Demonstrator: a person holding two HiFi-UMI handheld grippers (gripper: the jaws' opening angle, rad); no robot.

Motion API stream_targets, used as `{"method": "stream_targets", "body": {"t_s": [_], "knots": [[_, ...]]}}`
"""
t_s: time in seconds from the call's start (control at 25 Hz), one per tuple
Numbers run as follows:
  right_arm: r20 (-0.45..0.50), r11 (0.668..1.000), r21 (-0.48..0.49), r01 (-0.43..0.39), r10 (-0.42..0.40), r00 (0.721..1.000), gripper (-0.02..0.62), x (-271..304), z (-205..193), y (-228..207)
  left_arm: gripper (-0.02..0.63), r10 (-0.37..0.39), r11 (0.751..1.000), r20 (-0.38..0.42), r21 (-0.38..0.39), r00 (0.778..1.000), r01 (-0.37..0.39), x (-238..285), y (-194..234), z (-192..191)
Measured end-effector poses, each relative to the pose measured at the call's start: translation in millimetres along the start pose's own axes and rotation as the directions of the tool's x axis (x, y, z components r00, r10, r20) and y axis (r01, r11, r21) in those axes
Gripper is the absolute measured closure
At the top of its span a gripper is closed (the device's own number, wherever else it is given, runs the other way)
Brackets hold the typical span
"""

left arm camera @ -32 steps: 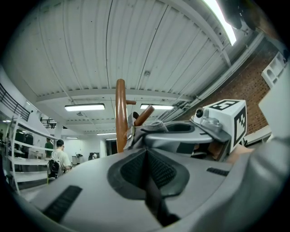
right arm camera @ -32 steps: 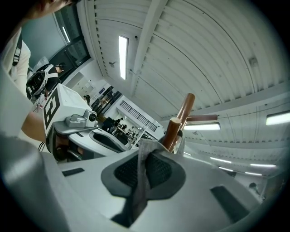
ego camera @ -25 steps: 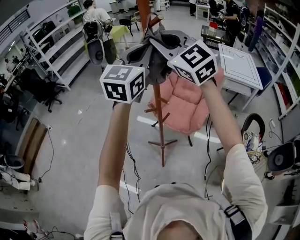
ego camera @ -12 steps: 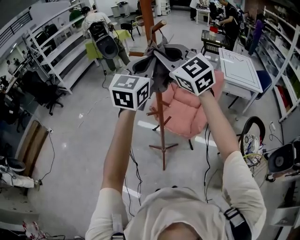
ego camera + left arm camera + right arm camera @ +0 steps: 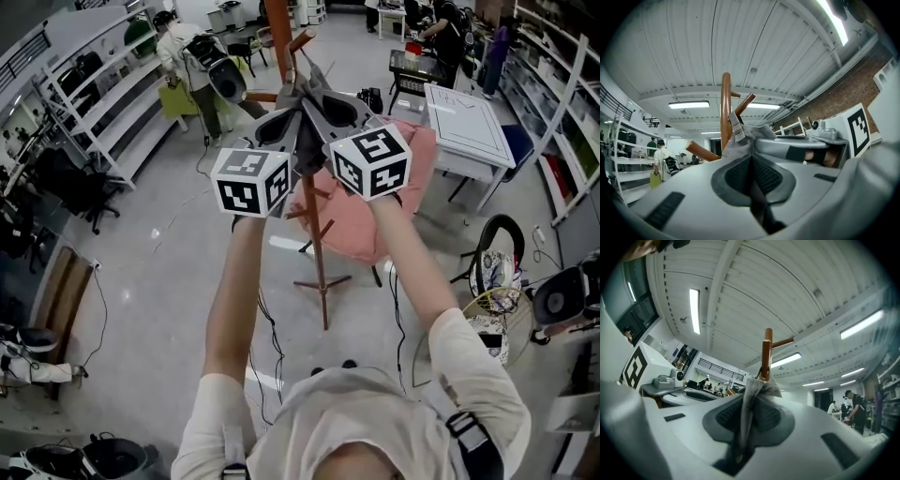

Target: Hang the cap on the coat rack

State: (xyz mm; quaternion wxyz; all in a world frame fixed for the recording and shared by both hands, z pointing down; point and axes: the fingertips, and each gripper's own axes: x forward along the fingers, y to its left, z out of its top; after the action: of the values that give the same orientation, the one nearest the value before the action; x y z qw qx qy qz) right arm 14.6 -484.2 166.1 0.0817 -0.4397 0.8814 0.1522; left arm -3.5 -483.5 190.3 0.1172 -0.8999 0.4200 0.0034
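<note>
A grey cap (image 5: pixel 307 128) is held up against the top of the brown wooden coat rack (image 5: pixel 312 234), among its upper pegs. My left gripper (image 5: pixel 274 127) is shut on the cap's left side and my right gripper (image 5: pixel 339 108) on its right side. In the left gripper view the jaws (image 5: pixel 751 161) pinch grey cap fabric (image 5: pixel 740 138), with the rack's pole (image 5: pixel 725 108) and a peg (image 5: pixel 701 151) just beyond. In the right gripper view the jaws (image 5: pixel 747 411) clamp a fold of the cap (image 5: pixel 754 390) right below the pole (image 5: pixel 766 352).
A pink armchair (image 5: pixel 375 220) stands behind the rack and a white table (image 5: pixel 473 127) to its right. Metal shelving (image 5: pixel 103 103) lines the left side, with a person (image 5: pixel 192 56) nearby. Cables (image 5: pixel 262 319) trail over the floor; gear lies at the right (image 5: pixel 502 258).
Both grippers have drawn closer together, still shut on the cap, and the cap now sits tighter against the rack's pole and upper pegs.
</note>
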Motion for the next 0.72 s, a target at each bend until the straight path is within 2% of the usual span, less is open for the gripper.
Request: {"method": "stream_targets", "body": {"t_s": [0.08, 0.24, 0.48, 0.72], "knots": [[0.007, 1.000, 0.010, 0.028, -0.028, 1.000, 0.531, -7.0, 1.6, -0.1, 0.600, 0.003, 1.000, 0.000, -0.008, 1.000, -0.003, -4.4, -2.2, -1.3], [0.000, 0.997, 0.051, 0.055, -0.055, 0.998, 0.512, -20.6, -4.3, -1.4, 0.600, -0.005, 0.999, -0.019, -0.033, 1.000, 0.004, -12.8, -7.0, -12.1], [-0.036, 0.996, 0.077, 0.041, -0.038, 0.999, 0.512, -48.1, -28.4, 13.6, 0.600, -0.005, 0.997, -0.042, -0.083, 0.999, 0.001, -31.7, -18.4, -39.9], [-0.115, 0.993, 0.120, 0.014, 0.000, 0.993, 0.512, -79.8, -70.7, 36.1, 0.600, 0.016, 0.989, -0.011, -0.145, 1.000, -0.017, -54.8, -24.8, -48.9]]}}
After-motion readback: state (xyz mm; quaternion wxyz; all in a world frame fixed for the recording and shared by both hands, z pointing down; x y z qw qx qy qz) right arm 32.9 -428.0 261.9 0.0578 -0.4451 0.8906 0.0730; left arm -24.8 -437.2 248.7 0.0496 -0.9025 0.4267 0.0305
